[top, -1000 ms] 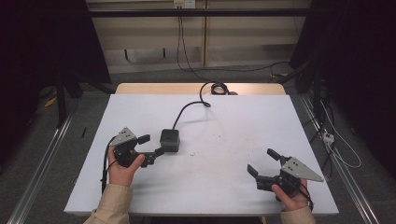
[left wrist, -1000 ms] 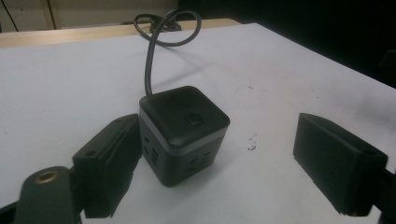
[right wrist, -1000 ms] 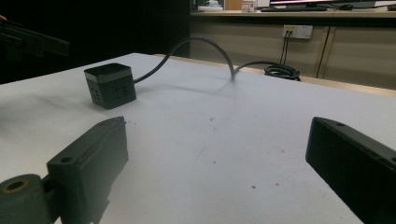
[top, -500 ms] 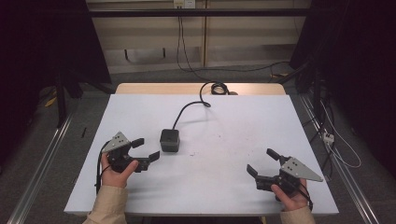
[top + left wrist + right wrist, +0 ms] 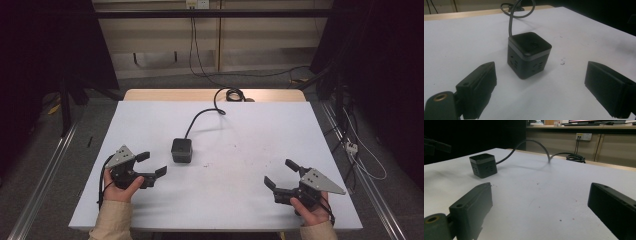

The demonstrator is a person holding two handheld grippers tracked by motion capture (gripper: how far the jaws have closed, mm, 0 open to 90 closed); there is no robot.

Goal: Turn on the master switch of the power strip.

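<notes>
**Both grippers wide open, socket cube ahead of the left one**

The left gripper (image 5: 151, 164) sits low over the white table (image 5: 240, 200), held in the person's left hand (image 5: 120, 187), with its jaws spread wide and nothing between them. Just ahead of its jaw tips and a little to their right stands the black socket cube (image 5: 181, 150), upright on the tabletop and apart from both jaws; in the left gripper view the cube (image 5: 529, 54) lies beyond the gap, nearer the left-hand jaw. Its dark cable (image 5: 200, 117) runs away from the gripper to a coil at the table's far edge.

The right gripper (image 5: 282, 173), held in the right hand (image 5: 312, 210), is likewise fully open and holds nothing. From it, the cube (image 5: 483, 165) is well apart, far ahead and to the left of its jaws.
</notes>
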